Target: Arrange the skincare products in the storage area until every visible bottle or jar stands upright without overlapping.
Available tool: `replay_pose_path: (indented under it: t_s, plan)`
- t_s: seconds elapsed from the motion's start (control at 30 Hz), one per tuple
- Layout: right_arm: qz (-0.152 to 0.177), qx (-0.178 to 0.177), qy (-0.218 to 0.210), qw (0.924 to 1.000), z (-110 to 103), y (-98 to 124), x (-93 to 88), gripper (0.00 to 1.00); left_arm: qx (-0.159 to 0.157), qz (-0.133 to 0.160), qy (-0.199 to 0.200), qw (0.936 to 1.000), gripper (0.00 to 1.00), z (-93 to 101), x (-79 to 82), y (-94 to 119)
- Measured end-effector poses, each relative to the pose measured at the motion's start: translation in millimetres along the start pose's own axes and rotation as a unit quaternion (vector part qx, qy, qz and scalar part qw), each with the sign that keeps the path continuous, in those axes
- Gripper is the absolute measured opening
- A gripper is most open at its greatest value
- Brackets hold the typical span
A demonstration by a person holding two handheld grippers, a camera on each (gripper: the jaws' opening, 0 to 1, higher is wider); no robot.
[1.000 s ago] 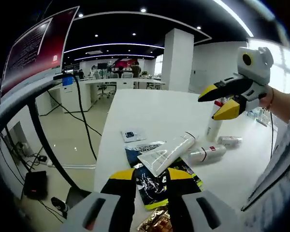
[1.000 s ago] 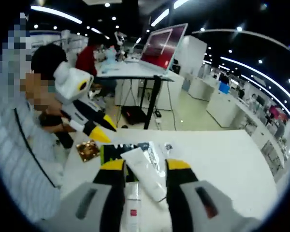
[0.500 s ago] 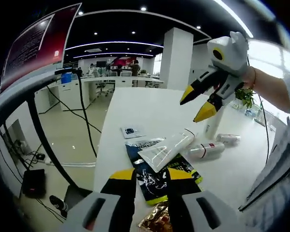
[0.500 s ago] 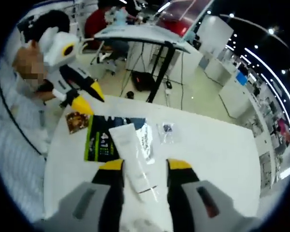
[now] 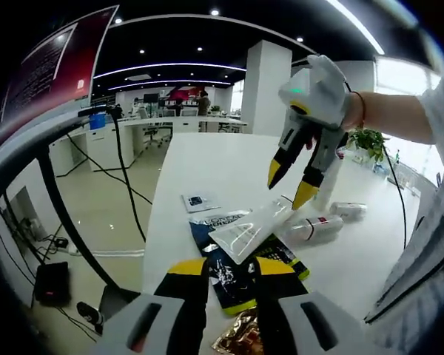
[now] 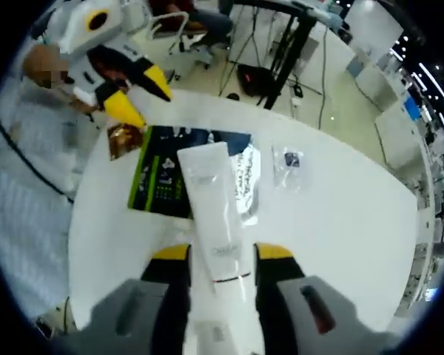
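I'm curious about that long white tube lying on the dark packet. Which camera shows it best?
The right gripper view: the white tube lies lengthwise up the picture's middle, seen from above, its near end between the right tool. The left gripper view shows it smaller and slanted, beyond the left tool.

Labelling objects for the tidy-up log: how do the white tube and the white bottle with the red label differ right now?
The white tube is flat and wedge-shaped, widening to a crimped end; the bottle with the red label is round.
The tube rests partly on the dark sachets; the bottle lies on the bare table.
The right gripper hangs open over the tube's cap end; nothing is at the bottle.
Both are white and lying down, not upright.
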State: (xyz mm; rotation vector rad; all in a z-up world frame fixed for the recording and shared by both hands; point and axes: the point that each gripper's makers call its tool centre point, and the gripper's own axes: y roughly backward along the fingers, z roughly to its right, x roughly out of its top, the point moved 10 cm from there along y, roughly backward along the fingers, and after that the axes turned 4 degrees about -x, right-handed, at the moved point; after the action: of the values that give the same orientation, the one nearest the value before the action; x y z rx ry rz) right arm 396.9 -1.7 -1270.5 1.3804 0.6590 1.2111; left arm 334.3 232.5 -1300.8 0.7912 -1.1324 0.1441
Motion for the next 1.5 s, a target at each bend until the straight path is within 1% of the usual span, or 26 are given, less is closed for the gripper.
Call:
replay_pose_path:
  t_s: [0.07, 0.13, 0.23, 0.37, 0.43, 0.47, 0.5, 0.6, 0.7, 0.9, 1.03, 1.17, 1.23, 1.43, 1.5]
  plan:
    - [-0.005, 0.006, -0.001, 1.0000, 0.6, -3.6, -0.5, 0.32, -0.001, -0.002, 0.000, 1.0000, 0.24, -0.4, 0.3, -0.7]
    - [-0.018, 0.017, 0.002, 0.9997, -0.9, -8.9, -1.8, 0.32, -0.003, -0.005, -0.002, 1.0000, 0.24, 0.0, 1.2, -2.0]
    - [-0.047, 0.017, 0.019, 0.9986, 0.2, -19.1, -4.8, 0.31, -0.005, -0.006, -0.004, 1.0000, 0.24, 0.2, 2.2, -3.4]
    - [-0.061, 0.019, 0.021, 0.9977, 1.8, -31.3, -6.6, 0.30, -0.008, -0.006, -0.007, 0.9999, 0.24, -0.2, 2.5, -5.3]
    - [-0.068, 0.021, 0.029, 0.9971, 0.7, -34.3, -7.7, 0.30, -0.010, -0.008, -0.007, 0.9999, 0.25, -0.5, 2.3, -6.3]
    - [-0.069, 0.023, 0.044, 0.9963, 1.0, -35.2, -7.8, 0.30, -0.012, -0.009, -0.005, 0.9999, 0.25, -0.9, 2.2, -7.1]
    - [-0.070, 0.025, 0.048, 0.9961, 1.2, -35.3, -7.5, 0.30, -0.015, -0.010, -0.001, 0.9998, 0.25, -1.4, 2.3, -8.2]
    - [-0.071, 0.033, 0.050, 0.9957, 3.3, -36.1, -7.1, 0.30, -0.029, -0.009, 0.027, 0.9992, 0.26, -2.4, 3.2, -12.6]
    - [-0.072, 0.042, 0.053, 0.9951, 4.6, -38.0, -7.5, 0.30, -0.039, -0.011, 0.045, 0.9982, 0.26, -4.0, 4.1, -17.2]
    - [-0.073, 0.057, 0.050, 0.9944, 6.7, -41.4, -7.9, 0.30, -0.049, -0.019, 0.060, 0.9968, 0.26, -5.8, 6.1, -26.3]
    - [-0.077, 0.058, 0.053, 0.9940, 6.8, -42.4, -6.5, 0.31, -0.055, -0.027, 0.065, 0.9960, 0.26, -7.5, 5.7, -34.3]
    - [-0.097, 0.060, 0.059, 0.9917, 7.5, -45.3, -1.6, 0.30, -0.064, -0.032, 0.082, 0.9940, 0.26, -9.1, 4.9, -41.8]
    - [-0.106, 0.055, 0.050, 0.9915, 6.0, -45.3, -0.5, 0.30, -0.068, -0.030, 0.087, 0.9934, 0.26, -8.4, 6.2, -43.9]
    - [-0.097, 0.049, 0.049, 0.9929, 2.2, -42.1, -5.2, 0.29, -0.066, -0.037, 0.087, 0.9933, 0.26, -10.5, 4.5, -46.2]
    - [-0.093, 0.039, 0.048, 0.9937, -0.9, -40.8, -6.1, 0.28, -0.066, -0.038, 0.091, 0.9929, 0.26, -11.0, 5.1, -46.1]
